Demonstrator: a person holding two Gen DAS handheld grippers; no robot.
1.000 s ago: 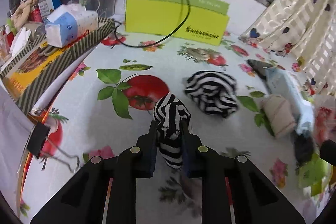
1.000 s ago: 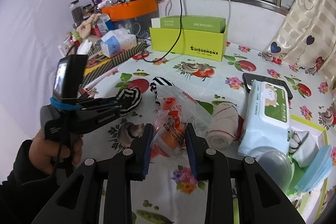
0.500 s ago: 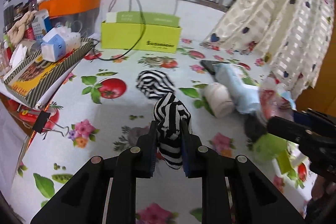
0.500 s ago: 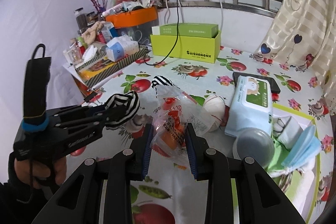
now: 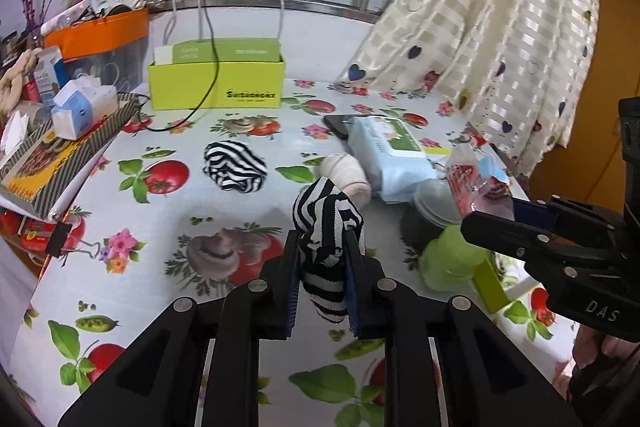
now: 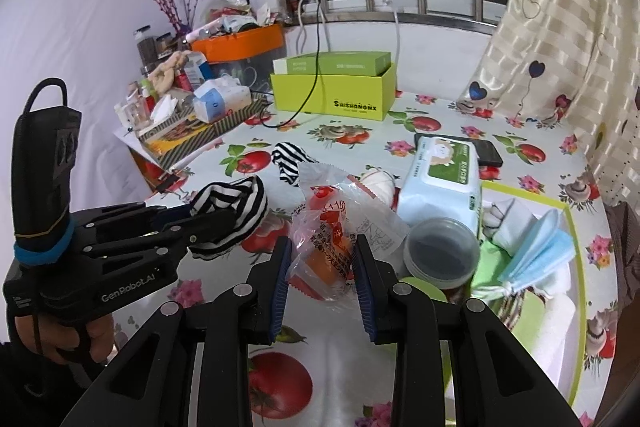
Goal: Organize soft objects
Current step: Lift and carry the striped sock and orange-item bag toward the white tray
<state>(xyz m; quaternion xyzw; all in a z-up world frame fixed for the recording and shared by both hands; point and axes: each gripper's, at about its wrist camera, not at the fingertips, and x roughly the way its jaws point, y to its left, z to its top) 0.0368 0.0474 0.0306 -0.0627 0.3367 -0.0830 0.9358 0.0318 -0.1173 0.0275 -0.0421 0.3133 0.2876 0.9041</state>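
Striped sock bunched (ribbed knit) in left tongs

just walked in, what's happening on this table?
A person is tidying soft items with two handheld grippers. The left gripper is shut on a striped sock, held above the table. The right gripper is shut on a crinkly snack packet. A second striped sock lies on the tablecloth.

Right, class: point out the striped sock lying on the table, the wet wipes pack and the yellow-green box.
striped sock (image 5: 234,167), left wrist view, middle of the bundle.
wet wipes pack (image 6: 442,179), right wrist view, top face.
yellow-green box (image 6: 332,99), right wrist view, front wall.
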